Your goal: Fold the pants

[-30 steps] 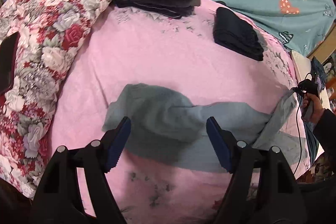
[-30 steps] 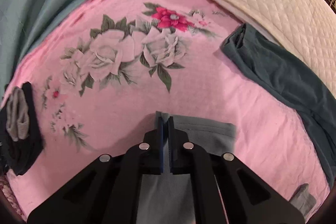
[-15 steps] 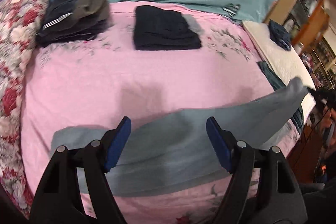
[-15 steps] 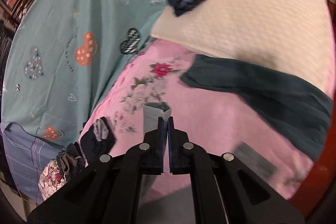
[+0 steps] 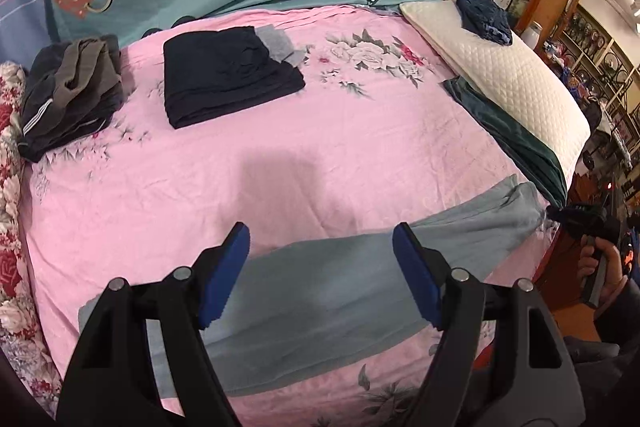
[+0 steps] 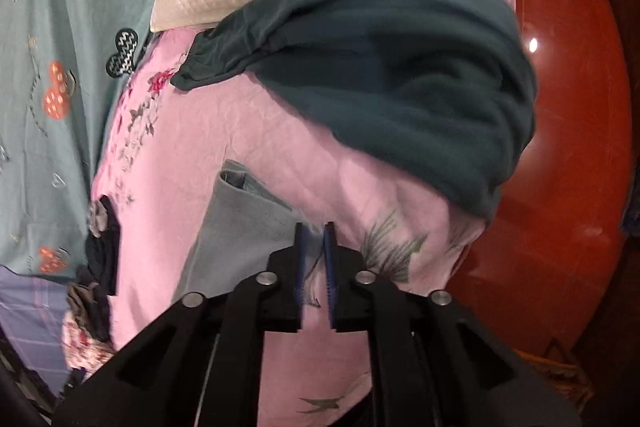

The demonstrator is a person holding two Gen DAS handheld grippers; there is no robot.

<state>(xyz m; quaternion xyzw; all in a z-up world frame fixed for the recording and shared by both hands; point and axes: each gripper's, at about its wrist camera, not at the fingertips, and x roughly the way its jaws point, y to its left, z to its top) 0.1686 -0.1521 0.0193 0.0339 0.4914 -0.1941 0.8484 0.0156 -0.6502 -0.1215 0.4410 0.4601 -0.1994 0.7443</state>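
Grey pants (image 5: 320,291) lie stretched flat across the pink sheet (image 5: 360,155), from the near left to the bed's right edge. My left gripper (image 5: 320,247) hovers above their middle, open wide, with nothing between its blue pads. In the right wrist view the leg end (image 6: 240,211) rests on the sheet just left of my right gripper (image 6: 315,231). Its jaws are opening: a narrow gap shows pink sheet and the pads press on nothing. The left wrist view shows a hand (image 5: 600,267) holding the right gripper (image 5: 580,217) past the bed's right edge.
Folded dark pants (image 5: 228,79) and a pile of dark clothes (image 5: 68,95) sit at the back. A dark green garment (image 6: 400,87) lies against a white quilted pillow (image 5: 500,75) on the right. A floral pillow (image 5: 8,187) borders the left; red-brown floor (image 6: 568,147) lies beyond the bed's edge.
The right gripper pulled the leg end to the bed's right edge, stretching the bunched pants out flat, then its shut jaws parted. The left gripper swung right, staying open.
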